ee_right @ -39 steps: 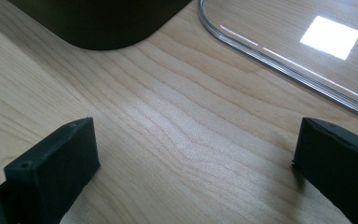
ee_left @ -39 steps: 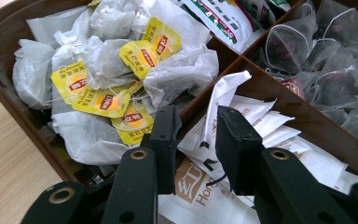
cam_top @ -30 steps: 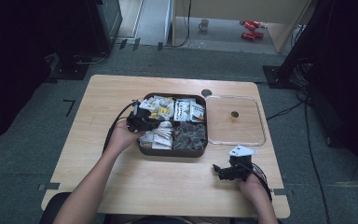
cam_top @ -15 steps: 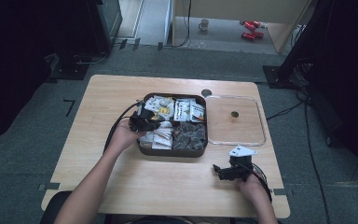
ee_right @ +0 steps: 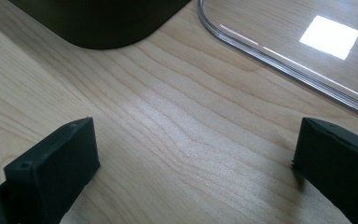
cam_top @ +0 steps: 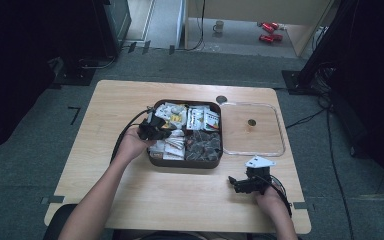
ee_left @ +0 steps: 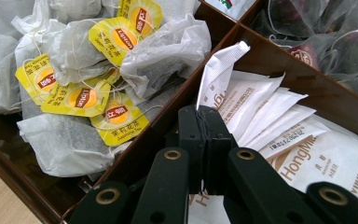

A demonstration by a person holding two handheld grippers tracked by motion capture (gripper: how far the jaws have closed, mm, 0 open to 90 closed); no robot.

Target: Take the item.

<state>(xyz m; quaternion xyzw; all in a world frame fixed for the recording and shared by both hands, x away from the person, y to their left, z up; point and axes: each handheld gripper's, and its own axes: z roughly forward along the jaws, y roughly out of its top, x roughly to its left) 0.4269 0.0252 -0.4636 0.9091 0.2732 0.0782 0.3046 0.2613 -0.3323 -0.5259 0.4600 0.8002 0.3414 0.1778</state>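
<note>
A dark brown divided box (cam_top: 152,159) sits mid-table. In the left gripper view one compartment holds several tea bags with yellow tags (ee_left: 81,98), and the one beside it holds white paper sachets (ee_left: 303,140). My left gripper (cam_top: 152,129) hangs over the box's left side. Its jaws are pressed together (ee_left: 204,112) on the corner of a white sachet (ee_left: 221,70), which stands up from the pile. My right gripper (cam_top: 245,182) rests low over the bare wood at the front right. It is open wide (ee_right: 193,154) with nothing between its fingers.
A clear plastic lid (cam_top: 275,145) lies flat on the table just right of the box, and its rim (ee_right: 279,51) runs past the right gripper. The box's rounded corner (ee_right: 102,18) is close ahead of that gripper. Dark sachets (cam_top: 202,145) fill the box's near right compartment.
The left gripper has shifted slightly over the left side of the box. The right gripper has stayed where it was.
</note>
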